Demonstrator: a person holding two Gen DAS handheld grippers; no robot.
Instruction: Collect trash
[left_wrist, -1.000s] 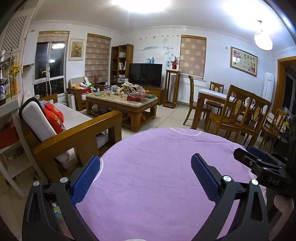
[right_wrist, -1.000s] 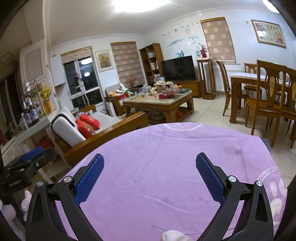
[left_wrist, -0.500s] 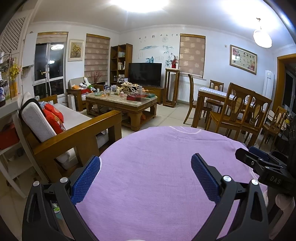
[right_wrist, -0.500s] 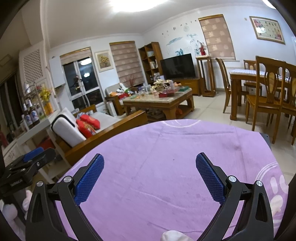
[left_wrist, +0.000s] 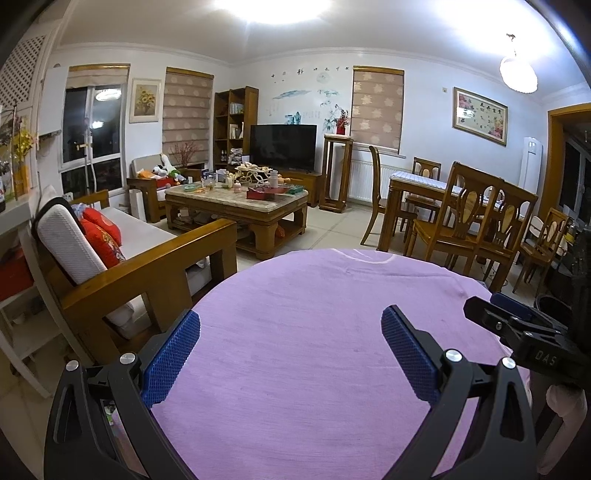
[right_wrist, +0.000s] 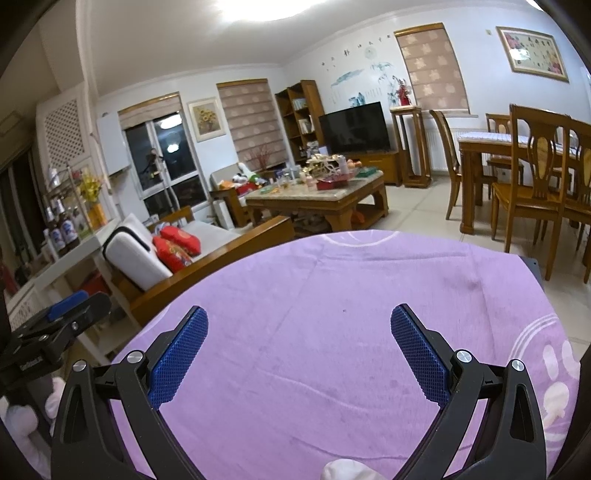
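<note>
Meanwhile, change: over the last second the round purple table (left_wrist: 314, 350) was seen to fill slightly more of both views; otherwise little was altered.
Meaning: the collecting was judged not yet begun.
Left gripper (left_wrist: 290, 334): held above the table, blue pads spread wide apart, nothing between them.
Right gripper (right_wrist: 299, 332): likewise spread and empty.
Trash: none could be made out on the table; a white scrap (right_wrist: 343, 469) at its near edge could not be identified.
Surroundings: beyond the table, a sofa (left_wrist: 122, 258), a cluttered coffee table (left_wrist: 236, 203) and dining chairs (left_wrist: 476, 221) were seen.
Obstacles: none lay near the pads.
</note>
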